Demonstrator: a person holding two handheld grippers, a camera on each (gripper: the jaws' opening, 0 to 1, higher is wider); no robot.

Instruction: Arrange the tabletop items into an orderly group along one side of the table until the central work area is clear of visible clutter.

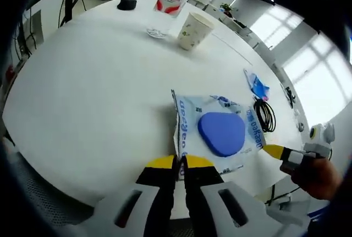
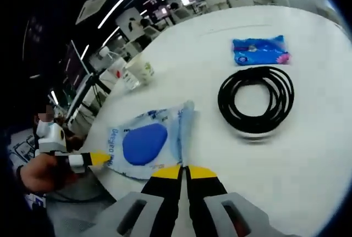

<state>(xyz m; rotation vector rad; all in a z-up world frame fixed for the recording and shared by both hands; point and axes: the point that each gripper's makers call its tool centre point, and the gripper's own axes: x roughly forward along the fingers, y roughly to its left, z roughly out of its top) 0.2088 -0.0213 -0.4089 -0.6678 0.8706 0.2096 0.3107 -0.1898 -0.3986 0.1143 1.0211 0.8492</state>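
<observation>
I have both grippers pinching opposite edges of the wipes packet (image 1: 220, 132): left gripper (image 1: 180, 163), right gripper (image 2: 183, 169), jaws pressed on it. Held two-sided, it should shift flat across the worktop (image 1: 99, 94) toward the cable coil (image 2: 256, 100).

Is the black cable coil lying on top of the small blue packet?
No, in the right gripper view the black cable coil lies apart from the small blue packet.

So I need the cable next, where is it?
In the right gripper view the coiled black cable lies on the table, between the blue packet and the plastic pouch.

Grey gripper (image 1: 180, 165) bodies, yellow tips (black-backed)
</observation>
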